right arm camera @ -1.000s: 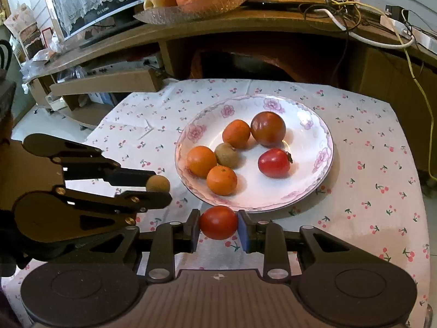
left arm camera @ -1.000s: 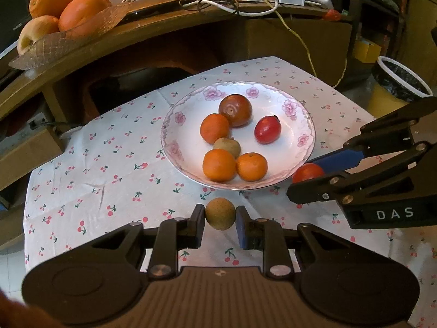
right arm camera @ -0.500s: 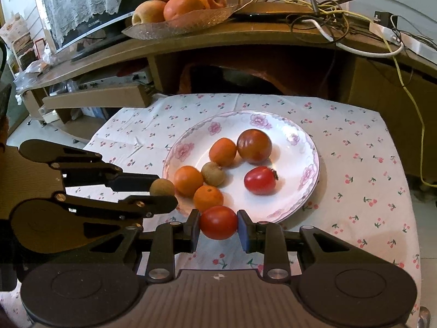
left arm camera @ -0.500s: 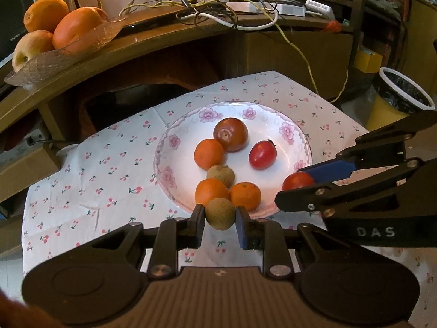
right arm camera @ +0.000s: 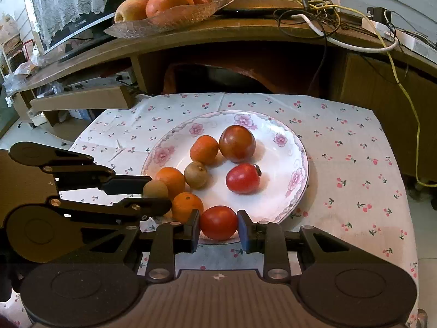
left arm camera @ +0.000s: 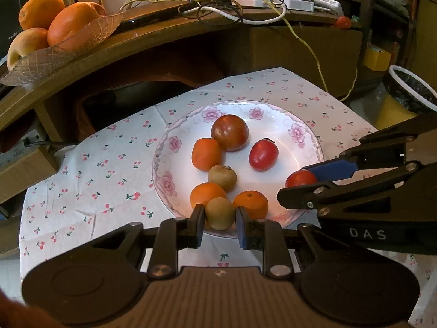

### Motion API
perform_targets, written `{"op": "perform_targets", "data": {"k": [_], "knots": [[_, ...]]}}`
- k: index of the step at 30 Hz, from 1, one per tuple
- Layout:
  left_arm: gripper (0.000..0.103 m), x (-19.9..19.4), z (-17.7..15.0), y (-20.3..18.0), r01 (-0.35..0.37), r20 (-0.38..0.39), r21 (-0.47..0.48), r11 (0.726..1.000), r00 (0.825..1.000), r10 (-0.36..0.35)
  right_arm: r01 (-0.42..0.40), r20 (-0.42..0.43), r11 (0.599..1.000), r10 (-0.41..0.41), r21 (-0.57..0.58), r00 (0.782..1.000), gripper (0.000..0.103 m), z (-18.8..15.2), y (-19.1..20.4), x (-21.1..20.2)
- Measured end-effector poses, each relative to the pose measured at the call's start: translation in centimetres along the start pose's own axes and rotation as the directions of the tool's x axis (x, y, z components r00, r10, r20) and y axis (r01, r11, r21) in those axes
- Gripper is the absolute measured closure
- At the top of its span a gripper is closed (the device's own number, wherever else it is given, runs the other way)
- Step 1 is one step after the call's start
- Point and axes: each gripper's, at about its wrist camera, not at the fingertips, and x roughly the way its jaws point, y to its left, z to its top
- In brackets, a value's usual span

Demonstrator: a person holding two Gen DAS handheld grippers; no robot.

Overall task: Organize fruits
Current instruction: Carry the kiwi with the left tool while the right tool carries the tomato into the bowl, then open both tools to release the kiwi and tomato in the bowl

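Observation:
A white floral plate (left arm camera: 306, 131) (right arm camera: 295, 147) on the cherry-print cloth holds several fruits: oranges, a small brown kiwi (left arm camera: 222, 177), a red tomato (left arm camera: 263, 155) and a dark red-brown fruit (left arm camera: 230, 132). My left gripper (left arm camera: 220, 218) is shut on a brown kiwi (left arm camera: 220, 213) over the plate's near rim; it also shows in the right wrist view (right arm camera: 155, 190). My right gripper (right arm camera: 218, 225) is shut on a red tomato (right arm camera: 218, 222) over the plate's near edge; that tomato also shows in the left wrist view (left arm camera: 300, 179).
A wooden shelf behind the table carries a glass dish of big oranges and apples (left arm camera: 54, 24) (right arm camera: 164, 0) and tangled cables (left arm camera: 218, 8). A bin with a black liner (left arm camera: 409, 90) stands to the right. A cardboard box (right arm camera: 82, 101) sits at left.
Both grippers have moved forward with their fruits, from above the cloth in front of the plate to over the plate's near rim. Both stay shut.

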Motion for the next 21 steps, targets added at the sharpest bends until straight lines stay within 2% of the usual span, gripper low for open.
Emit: {"op": "perform_targets", "data": {"k": [21], "knots": [[0.073, 1.1, 0.5, 0.2, -0.049, 0.004, 0.007, 0.999, 0.999, 0.049, 0.028, -0.005, 1.000, -0.028, -0.006, 1.000, 0.073, 0.2, -0.4, 1.8]]}}
